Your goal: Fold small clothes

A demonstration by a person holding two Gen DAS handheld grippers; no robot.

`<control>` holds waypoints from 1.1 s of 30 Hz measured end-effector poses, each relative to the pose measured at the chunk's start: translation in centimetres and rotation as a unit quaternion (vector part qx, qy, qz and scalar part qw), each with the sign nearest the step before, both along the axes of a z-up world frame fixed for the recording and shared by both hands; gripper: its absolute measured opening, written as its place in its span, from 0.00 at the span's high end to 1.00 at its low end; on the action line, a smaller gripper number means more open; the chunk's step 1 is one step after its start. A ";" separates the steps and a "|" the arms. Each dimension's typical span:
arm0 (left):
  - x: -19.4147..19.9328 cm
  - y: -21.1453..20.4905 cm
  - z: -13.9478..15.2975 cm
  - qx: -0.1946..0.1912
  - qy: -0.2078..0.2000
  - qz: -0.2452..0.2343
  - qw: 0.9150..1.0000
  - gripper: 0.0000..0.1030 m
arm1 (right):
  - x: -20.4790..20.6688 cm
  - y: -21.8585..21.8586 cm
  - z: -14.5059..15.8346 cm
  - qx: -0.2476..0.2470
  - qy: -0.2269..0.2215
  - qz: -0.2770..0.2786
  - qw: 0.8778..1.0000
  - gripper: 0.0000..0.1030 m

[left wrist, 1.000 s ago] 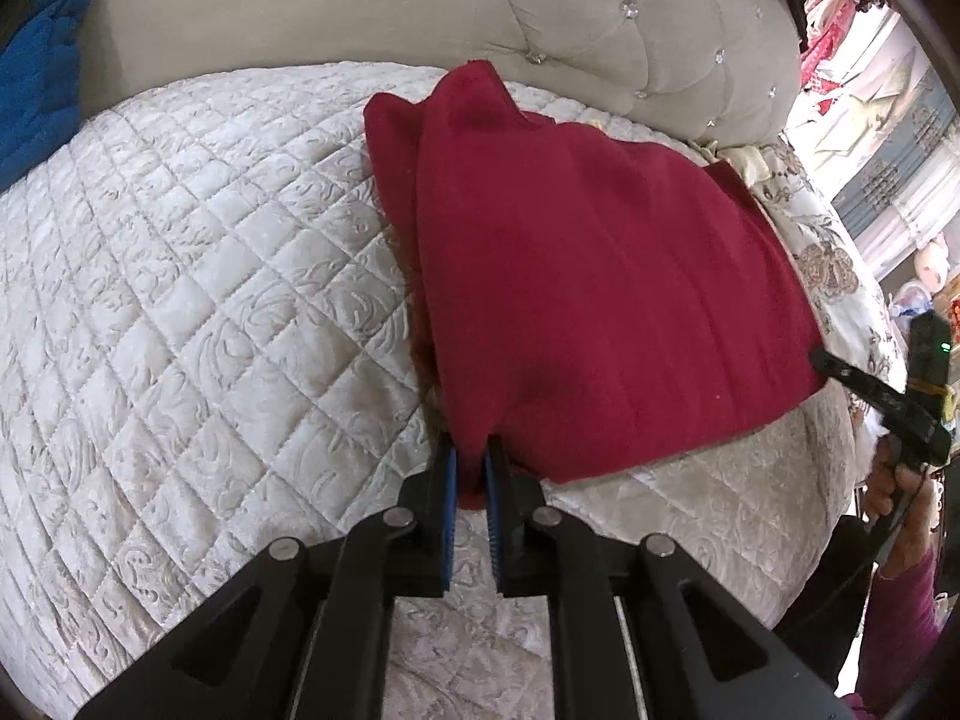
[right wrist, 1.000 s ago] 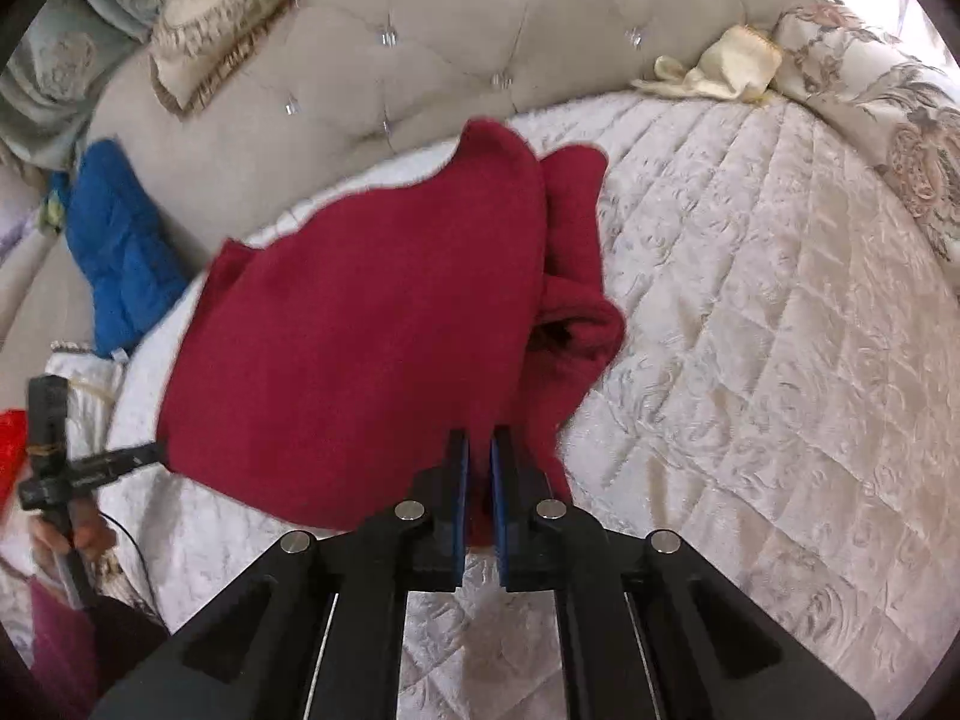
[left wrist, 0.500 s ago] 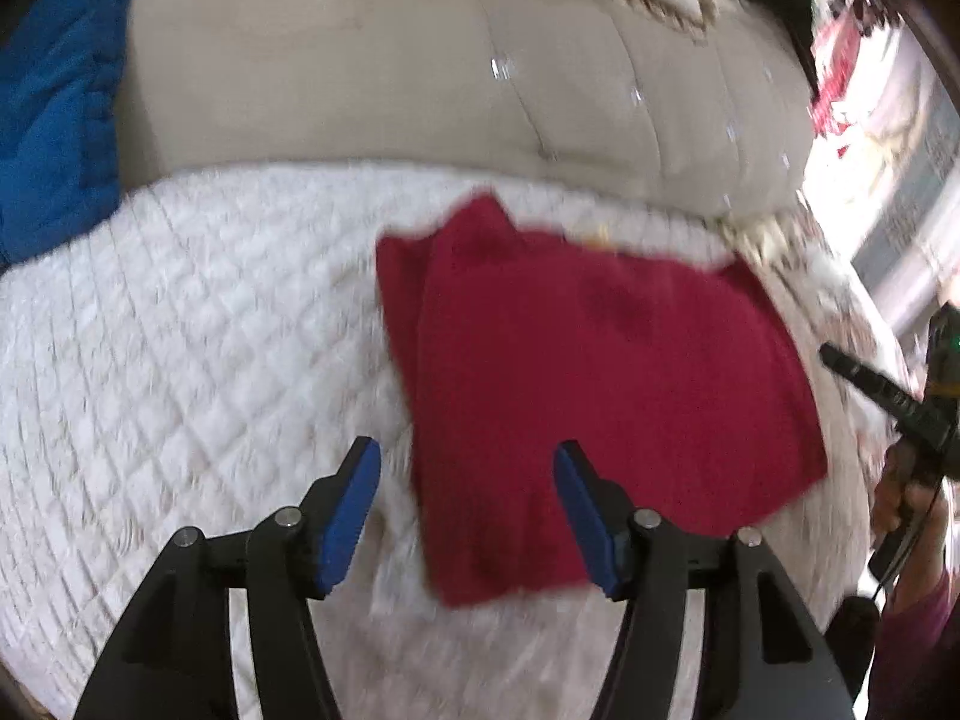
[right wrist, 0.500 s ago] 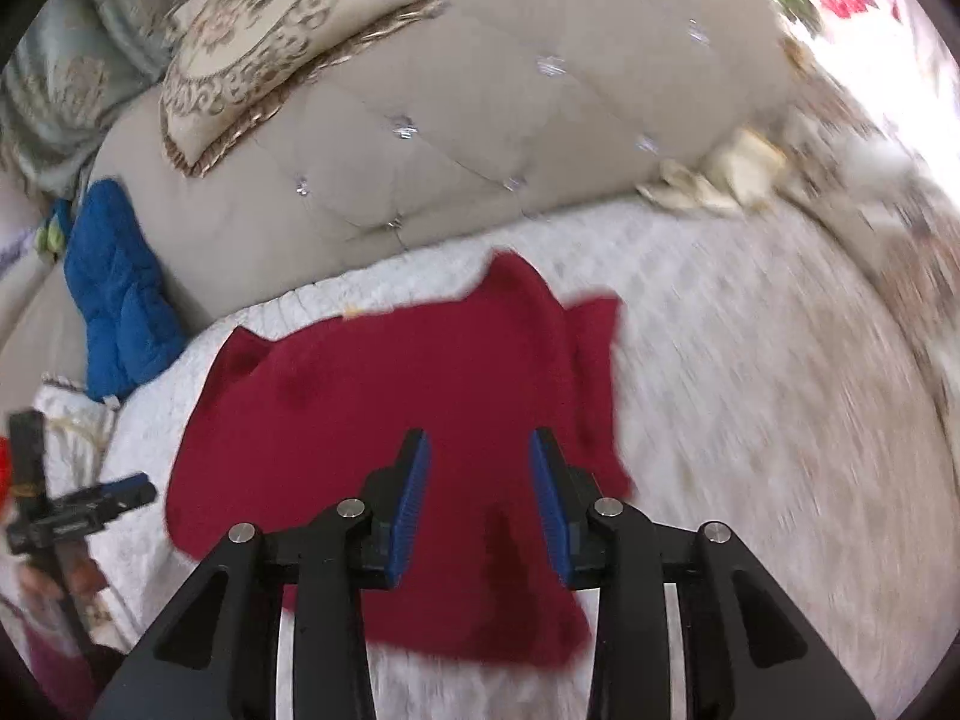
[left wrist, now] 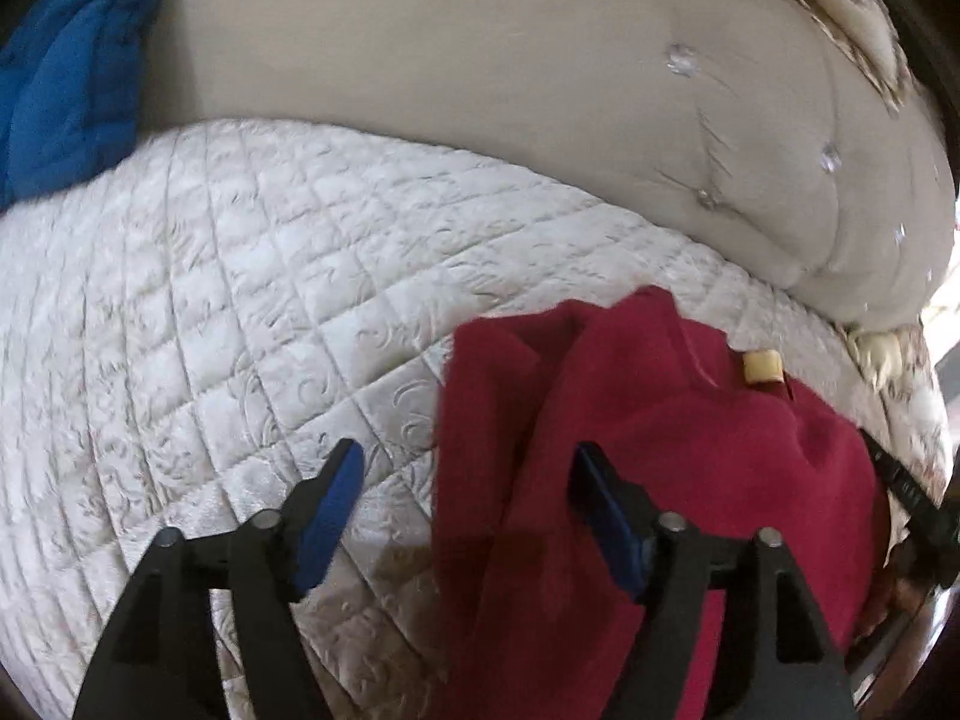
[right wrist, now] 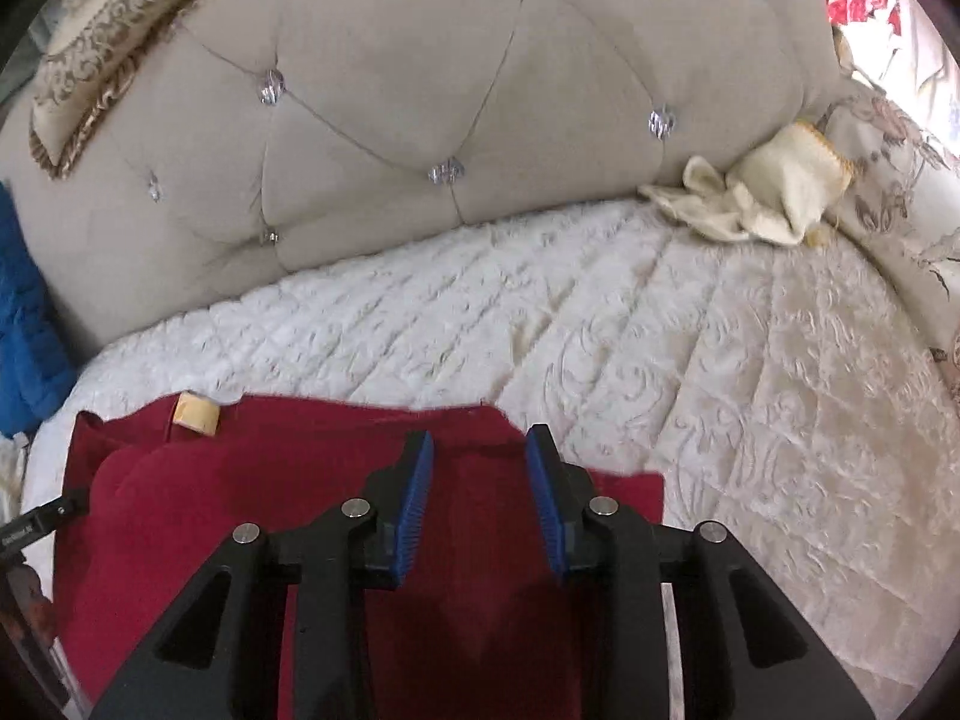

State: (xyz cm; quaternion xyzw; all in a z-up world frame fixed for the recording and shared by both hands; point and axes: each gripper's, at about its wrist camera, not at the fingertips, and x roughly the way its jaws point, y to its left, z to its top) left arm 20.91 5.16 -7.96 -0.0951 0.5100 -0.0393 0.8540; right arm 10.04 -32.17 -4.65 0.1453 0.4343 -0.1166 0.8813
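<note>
A dark red garment (left wrist: 690, 450) lies folded flat on the white quilted bed cover (left wrist: 240, 300), with a small tan label (left wrist: 761, 367) at its far edge. My left gripper (left wrist: 468, 474) is open and empty, hovering over the garment's left edge. In the right wrist view the garment (right wrist: 252, 516) lies below, its label (right wrist: 197, 413) at the far left. My right gripper (right wrist: 479, 462) is open and empty above the garment's far right part.
A beige tufted headboard (right wrist: 450, 90) rises behind the bed. A blue quilted cloth (left wrist: 60, 72) lies at the far left. A cream cloth (right wrist: 762, 192) sits at the back right, by floral bedding (right wrist: 900, 192). A patterned pillow (right wrist: 102, 30) rests on the headboard.
Both grippers let go of the garment's near edge, opened, and moved forward over it toward the headboard. The garment now lies flat on the bed.
</note>
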 end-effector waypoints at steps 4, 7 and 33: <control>-0.4 -0.2 0.0 0.010 -0.011 -0.001 1.000 0.20 | 0.5 0.1 0.0 -0.004 0.006 -0.008 1.000 0.88; -1.0 -0.2 0.9 0.021 -0.025 -0.006 0.999 0.21 | -1.0 1.0 1.9 -0.003 -0.006 -0.008 1.000 0.88; -6.3 0.2 4.4 0.124 -0.089 -0.028 0.988 0.21 | 3.0 20.9 3.6 0.058 -0.034 0.252 0.965 0.85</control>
